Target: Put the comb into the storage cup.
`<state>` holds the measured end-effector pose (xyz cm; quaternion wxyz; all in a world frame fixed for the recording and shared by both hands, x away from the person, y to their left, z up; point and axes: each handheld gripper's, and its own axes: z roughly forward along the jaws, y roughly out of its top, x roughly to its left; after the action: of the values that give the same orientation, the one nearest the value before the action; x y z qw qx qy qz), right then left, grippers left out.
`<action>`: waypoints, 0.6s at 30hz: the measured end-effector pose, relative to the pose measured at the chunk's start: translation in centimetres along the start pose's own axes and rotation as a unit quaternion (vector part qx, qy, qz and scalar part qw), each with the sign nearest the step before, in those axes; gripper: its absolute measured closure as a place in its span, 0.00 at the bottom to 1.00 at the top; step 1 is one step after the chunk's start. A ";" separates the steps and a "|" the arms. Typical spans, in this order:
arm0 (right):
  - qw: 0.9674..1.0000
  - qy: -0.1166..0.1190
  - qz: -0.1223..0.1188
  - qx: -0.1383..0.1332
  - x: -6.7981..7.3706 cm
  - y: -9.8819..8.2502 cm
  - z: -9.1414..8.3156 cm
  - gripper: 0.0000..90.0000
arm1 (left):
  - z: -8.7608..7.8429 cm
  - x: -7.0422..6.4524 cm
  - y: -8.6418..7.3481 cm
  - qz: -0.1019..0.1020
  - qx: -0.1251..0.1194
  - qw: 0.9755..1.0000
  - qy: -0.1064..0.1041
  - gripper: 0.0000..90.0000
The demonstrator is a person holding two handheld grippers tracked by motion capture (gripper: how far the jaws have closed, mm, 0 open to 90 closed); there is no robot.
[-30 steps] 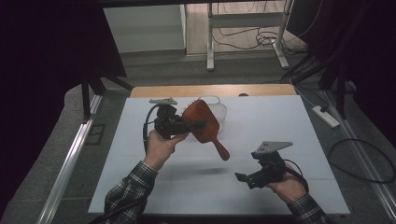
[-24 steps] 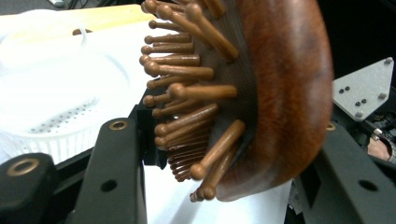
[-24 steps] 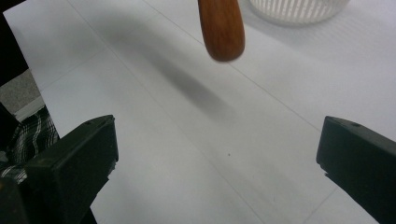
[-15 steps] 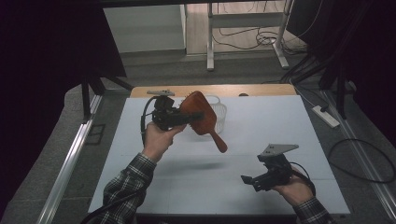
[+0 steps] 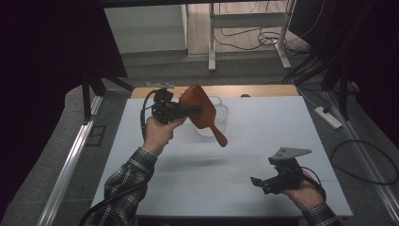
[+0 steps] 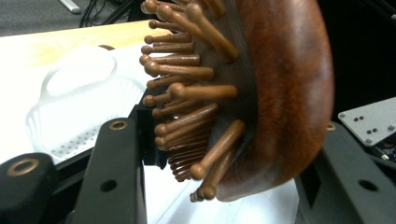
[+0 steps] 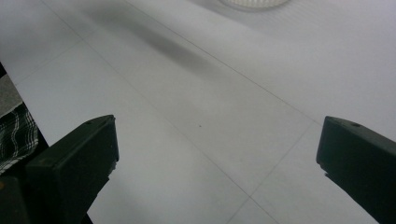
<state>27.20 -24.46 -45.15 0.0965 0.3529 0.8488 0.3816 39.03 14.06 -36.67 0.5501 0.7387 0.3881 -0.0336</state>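
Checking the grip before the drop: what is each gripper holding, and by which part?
The left gripper clamps the wooden brush across its head, handle hanging free. The right gripper is open, holding nothing.

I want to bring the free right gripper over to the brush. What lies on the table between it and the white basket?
Nothing: the high view shows bare white table between the right gripper and the white basket.
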 end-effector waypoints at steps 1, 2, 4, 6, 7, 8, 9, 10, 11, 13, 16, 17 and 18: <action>1.000 -0.001 0.004 -0.001 -0.1 -0.2 -0.2 0.00 | -0.1 0.1 0.3 0.000 -0.003 1.000 0.004 0.57; 1.000 -0.002 0.005 0.000 -0.1 -0.3 -0.2 0.00 | -0.2 0.1 0.4 0.000 -0.005 1.000 0.005 0.57; 1.000 -0.006 0.009 0.003 -0.1 -0.4 -0.4 0.00 | -0.4 0.2 0.7 0.000 -0.008 1.000 0.010 0.57; 1.000 -0.006 0.015 0.003 -0.2 -0.7 -0.6 0.00 | -0.5 0.2 1.0 0.000 -0.009 1.000 0.011 0.57; 1.000 -0.007 0.015 0.002 -0.2 -0.7 -0.7 0.00 | -0.6 0.3 1.2 0.001 -0.010 1.000 0.012 0.57; 1.000 -0.009 0.017 0.000 -0.3 -0.8 -0.8 0.00 | -0.6 0.3 1.2 0.001 -0.010 1.000 0.012 0.57; 1.000 -0.009 0.017 0.000 -0.3 -0.8 -0.8 0.00 | -0.6 0.3 1.3 0.001 -0.011 1.000 0.013 0.57; 1.000 -0.012 0.021 -0.001 -0.4 -1.0 -1.1 0.00 | -0.7 0.4 1.6 0.001 -0.014 1.000 0.016 0.57; 1.000 -0.012 0.021 -0.001 -0.4 -1.0 -1.1 0.00 | -0.7 0.4 1.6 0.001 -0.014 1.000 0.016 0.57; 1.000 -0.021 0.023 -0.003 -0.5 -1.3 -1.4 0.00 | -0.8 0.6 2.0 0.002 -0.017 1.000 0.019 0.57; 0.999 -0.028 0.025 -0.002 -0.6 -1.4 -1.6 0.00 | -0.8 0.7 2.1 0.002 -0.019 1.000 0.025 0.57; 0.999 -0.031 0.027 -0.002 -0.6 -1.5 -1.8 0.00 | -0.8 0.8 2.2 0.001 -0.021 0.999 0.025 0.57; 0.999 -0.032 0.027 -0.002 -0.6 -1.6 -1.9 0.00 | -0.8 0.9 2.3 0.000 -0.022 0.999 0.025 0.57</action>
<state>25.97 -26.68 -45.08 0.1139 0.3878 0.8347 0.3740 40.73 15.02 -34.94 0.5559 0.7270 0.4029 -0.0068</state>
